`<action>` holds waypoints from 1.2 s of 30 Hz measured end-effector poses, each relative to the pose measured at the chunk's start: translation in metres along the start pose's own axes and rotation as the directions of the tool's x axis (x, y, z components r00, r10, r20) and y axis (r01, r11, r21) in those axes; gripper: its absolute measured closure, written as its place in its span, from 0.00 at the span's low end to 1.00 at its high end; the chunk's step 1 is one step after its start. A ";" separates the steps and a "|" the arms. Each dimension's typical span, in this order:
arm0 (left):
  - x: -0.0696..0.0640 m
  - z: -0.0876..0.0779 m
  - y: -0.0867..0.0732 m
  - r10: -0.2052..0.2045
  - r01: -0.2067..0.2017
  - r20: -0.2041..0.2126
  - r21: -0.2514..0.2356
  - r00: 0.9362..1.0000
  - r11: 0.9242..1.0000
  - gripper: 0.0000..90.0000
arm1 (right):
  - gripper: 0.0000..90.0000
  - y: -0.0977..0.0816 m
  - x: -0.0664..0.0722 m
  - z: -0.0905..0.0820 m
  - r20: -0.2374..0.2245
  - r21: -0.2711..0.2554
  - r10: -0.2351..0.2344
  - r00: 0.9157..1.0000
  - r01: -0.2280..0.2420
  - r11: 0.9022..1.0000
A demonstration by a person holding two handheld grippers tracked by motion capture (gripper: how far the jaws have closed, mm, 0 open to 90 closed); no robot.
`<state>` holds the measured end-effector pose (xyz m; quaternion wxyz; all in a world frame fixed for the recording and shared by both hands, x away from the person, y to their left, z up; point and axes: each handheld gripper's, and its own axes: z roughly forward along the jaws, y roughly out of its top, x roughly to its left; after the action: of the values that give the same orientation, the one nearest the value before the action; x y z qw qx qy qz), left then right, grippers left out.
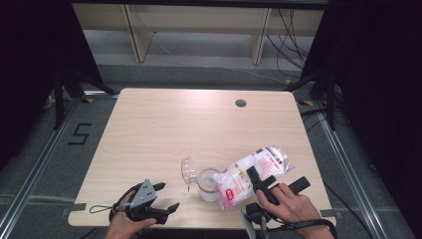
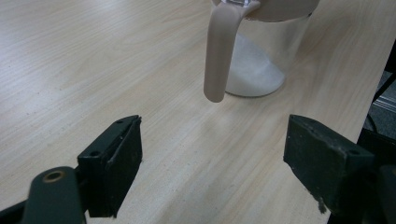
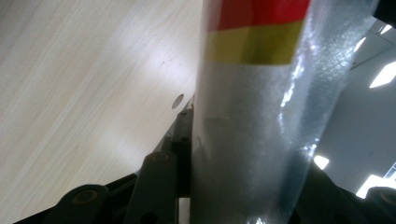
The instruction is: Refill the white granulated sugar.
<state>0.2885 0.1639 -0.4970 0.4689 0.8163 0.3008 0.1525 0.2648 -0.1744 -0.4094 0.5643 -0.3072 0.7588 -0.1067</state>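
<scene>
We judge the step in hand to be pouring: a clear bag (image 1: 254, 174) printed in red is held tilted over a jar (image 1: 209, 184) near the front edge of the tabletop (image 1: 164, 129), its low end meeting the jar's mouth. The right tongs (image 1: 260, 183) are clamped on the bag about midway along it, and the right gripper view shows the crinkled plastic (image 3: 252, 140) pinched between the jaws, with a red and yellow band of print above.

The left tongs (image 1: 161, 196) sit near the front-left of the tabletop, a little apart from the jar, spread wide with nothing between them; in the left gripper view the two black jaws stand well apart over bare wood.

The jar is clear with a pale rim, and its see-through lid (image 1: 188, 172) is swung back on the left side. Inside, the left gripper view shows a heap of white powder or grains (image 2: 254, 72) (sugar or salt, perhaps; we cannot tell which) piled into a cone on the bottom, so the jar (image 2: 266, 56) is only partly filled. A pale strap (image 2: 219, 56) hangs down from its rim.

The bag looks to hold more white stuff. Next, we reckon, the right hand (image 1: 293, 204) needs to tip the bag steadily, keeping its mouth over the jar, while the left tongs could come in and steady the jar.
</scene>
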 end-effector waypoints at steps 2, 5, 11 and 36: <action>0.000 0.000 0.000 -0.005 0.005 0.003 0.004 1.000 1.000 0.21 | 0.78 -0.001 0.000 0.000 0.004 -0.001 -0.002 1.000 0.002 1.000; 0.000 0.000 0.000 -0.011 0.011 0.003 -0.001 1.000 1.000 0.21 | 0.78 -0.001 0.000 0.000 0.000 0.001 0.001 1.000 -0.001 1.000; 0.000 0.000 0.000 -0.010 0.010 0.004 0.000 1.000 1.000 0.21 | 0.78 -0.001 -0.001 0.000 0.002 -0.001 -0.010 1.000 0.010 1.000; 0.000 0.000 0.000 0.001 -0.001 0.002 0.003 1.000 1.000 0.21 | 0.78 -0.002 0.000 0.000 -0.006 0.003 0.010 1.000 -0.009 1.000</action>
<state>0.2886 0.1643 -0.4966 0.4678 0.8174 0.3001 0.1515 0.2652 -0.1765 -0.4083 0.5629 -0.3024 0.7619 -0.1061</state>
